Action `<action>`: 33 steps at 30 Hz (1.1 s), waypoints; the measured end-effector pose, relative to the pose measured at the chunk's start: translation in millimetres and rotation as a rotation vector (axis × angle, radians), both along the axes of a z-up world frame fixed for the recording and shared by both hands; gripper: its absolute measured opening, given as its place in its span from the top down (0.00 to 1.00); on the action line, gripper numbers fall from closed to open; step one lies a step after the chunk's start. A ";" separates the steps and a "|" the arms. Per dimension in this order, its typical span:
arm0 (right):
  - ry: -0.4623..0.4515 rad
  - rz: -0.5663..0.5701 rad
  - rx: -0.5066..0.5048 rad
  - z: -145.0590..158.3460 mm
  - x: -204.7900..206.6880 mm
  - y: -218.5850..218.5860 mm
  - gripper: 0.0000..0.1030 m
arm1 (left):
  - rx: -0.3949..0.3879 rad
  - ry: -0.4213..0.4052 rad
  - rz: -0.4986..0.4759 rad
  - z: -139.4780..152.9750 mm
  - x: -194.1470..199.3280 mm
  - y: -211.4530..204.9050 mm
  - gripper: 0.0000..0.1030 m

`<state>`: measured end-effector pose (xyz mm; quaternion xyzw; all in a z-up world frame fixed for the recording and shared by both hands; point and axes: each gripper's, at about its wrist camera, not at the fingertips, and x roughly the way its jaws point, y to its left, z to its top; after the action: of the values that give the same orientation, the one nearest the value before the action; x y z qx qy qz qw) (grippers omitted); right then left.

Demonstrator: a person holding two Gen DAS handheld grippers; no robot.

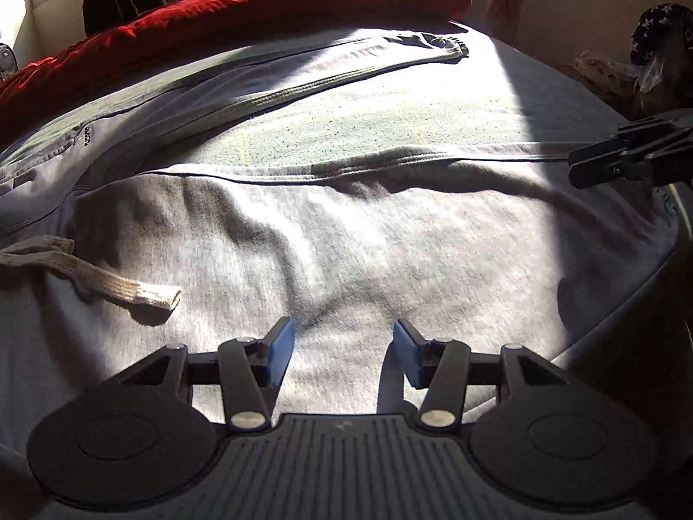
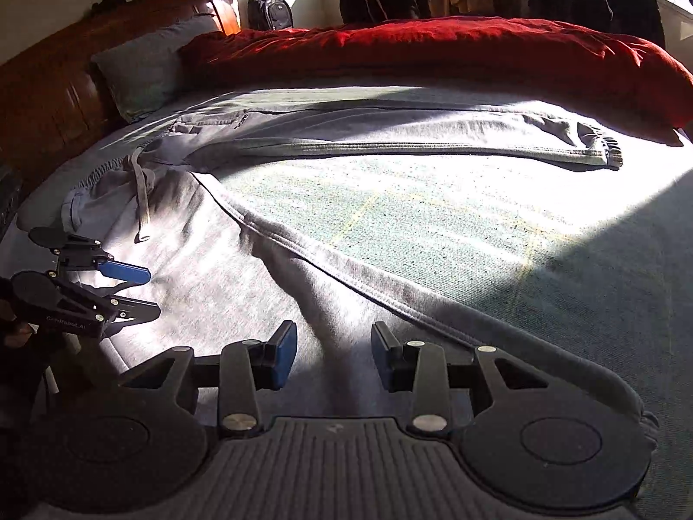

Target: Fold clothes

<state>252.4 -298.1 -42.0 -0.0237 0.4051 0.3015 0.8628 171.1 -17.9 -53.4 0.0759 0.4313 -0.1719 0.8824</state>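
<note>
A: Where are the clothes?

B: A pair of grey sweatpants point(image 2: 268, 277) lies spread flat on the bed point(image 2: 433, 225), its two legs splayed apart in a V. The waistband with its drawstring point(image 2: 142, 190) sits toward the headboard end, near the grey pillow point(image 2: 147, 73). One leg runs along the far side of the bed, just beside the red duvet point(image 2: 433, 47) bunched along that edge; its cuff point(image 2: 606, 151) ends in bright sunlight. The other leg runs along the near edge, under both tools.

A: And the left gripper?

B: The left gripper point(image 1: 344, 353) hovers low over the near leg, close to the waist. Its jaws are released, blue pads apart with only grey fabric showing between them. The loose end of the drawstring point(image 1: 143, 294) lies on the cloth just to its left.

A: The right one?

B: The right gripper point(image 2: 333, 355) is further down the same leg, by the near edge. Its jaws are released too, nothing caught between them; the leg's stitched inner seam point(image 2: 346, 273) runs diagonally just ahead. In the left wrist view it point(image 1: 576, 164) pokes in from the right edge, over that seam.

A: Anything else around?

B: A dark backpack point(image 2: 269, 11) stands beyond the bed's far corner, and dark clothes hang behind the duvet.
</note>
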 end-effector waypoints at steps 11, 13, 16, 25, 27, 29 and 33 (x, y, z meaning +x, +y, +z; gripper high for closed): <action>-0.055 -0.232 -0.106 -12.3 -10.4 -32.9 0.52 | 0.056 -0.059 0.075 20.2 -20.6 42.4 0.41; -0.069 -0.240 -0.083 -5.7 -17.9 -31.9 0.48 | 0.062 -0.103 0.096 27.9 -9.8 49.0 0.38; -0.090 -0.248 -0.036 3.2 -24.0 -22.3 0.44 | 0.034 -0.120 0.149 31.0 16.1 63.0 0.38; -0.104 -0.205 0.024 4.8 -3.5 12.2 0.35 | 0.059 -0.026 0.375 1.9 57.3 123.3 0.37; -0.096 -0.189 -0.001 3.9 9.7 18.7 0.35 | 0.080 -0.058 0.377 16.0 68.5 126.4 0.37; -0.106 -0.141 -0.006 7.1 27.7 26.9 0.32 | 0.100 -0.090 0.379 30.1 79.6 129.5 0.35; -0.052 -0.096 -0.030 13.0 68.3 55.7 0.30 | 0.143 -0.081 0.389 38.6 122.1 135.4 0.30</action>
<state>320.7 -242.4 -29.0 -0.0253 0.3877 0.2528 0.8861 293.2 117.6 -14.7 0.0606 0.4133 0.0357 0.9079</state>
